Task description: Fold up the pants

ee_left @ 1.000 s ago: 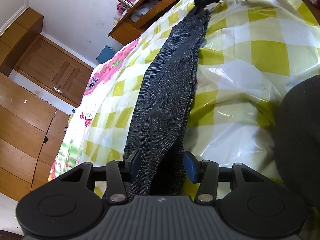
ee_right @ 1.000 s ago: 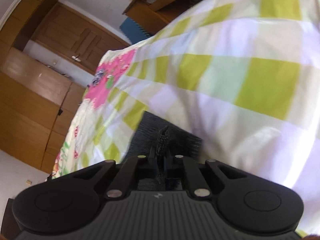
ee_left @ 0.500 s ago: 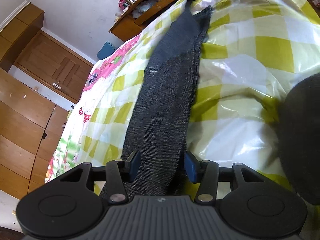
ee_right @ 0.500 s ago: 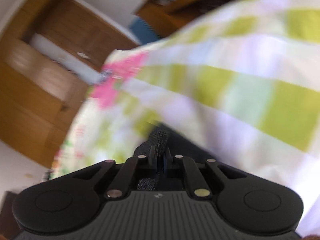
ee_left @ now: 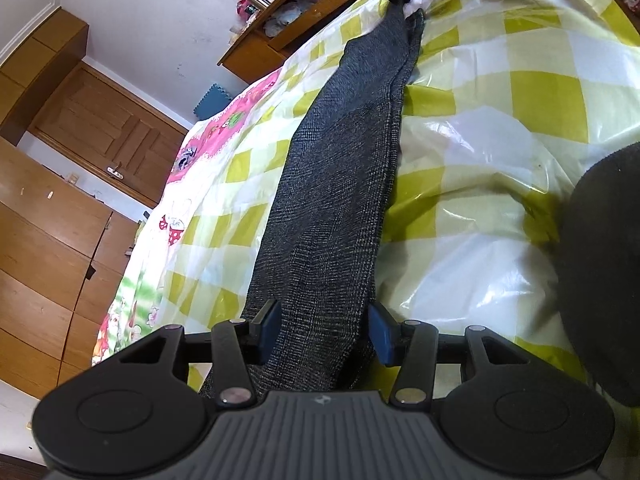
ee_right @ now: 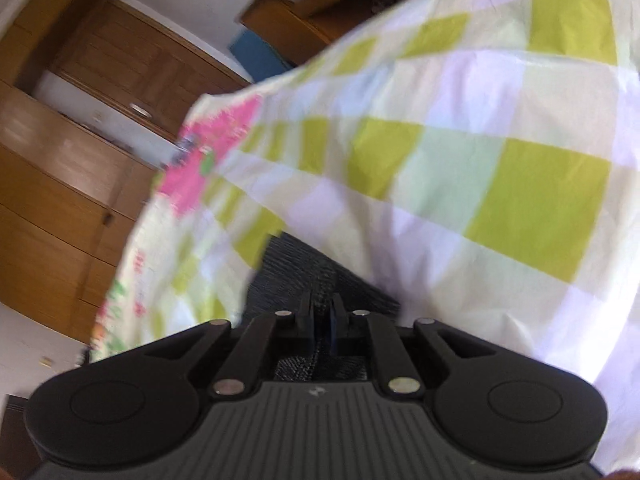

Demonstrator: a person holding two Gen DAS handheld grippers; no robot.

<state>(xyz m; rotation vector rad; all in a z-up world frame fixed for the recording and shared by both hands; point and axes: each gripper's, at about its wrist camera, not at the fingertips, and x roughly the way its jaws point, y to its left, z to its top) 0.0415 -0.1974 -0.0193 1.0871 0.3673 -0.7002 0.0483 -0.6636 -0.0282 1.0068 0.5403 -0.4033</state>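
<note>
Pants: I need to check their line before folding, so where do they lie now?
In the left wrist view the pants stretch along the checked bedsheet, from between the left gripper fingers toward the wooden shelf.

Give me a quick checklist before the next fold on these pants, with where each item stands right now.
1. Right gripper pinching the pants' far end: ok, fabric sits between nearly closed jaws, which have just been opening slightly.
2. Left gripper gripping the near end: not ok, the pants pass between jaws standing apart.
3. Pants laid out long and narrow on the checkered sheet: ok.
4. Legs stacked evenly: cannot tell.
5. Sheet right of the pants clear: not ok, a dark round object sits there.
</note>
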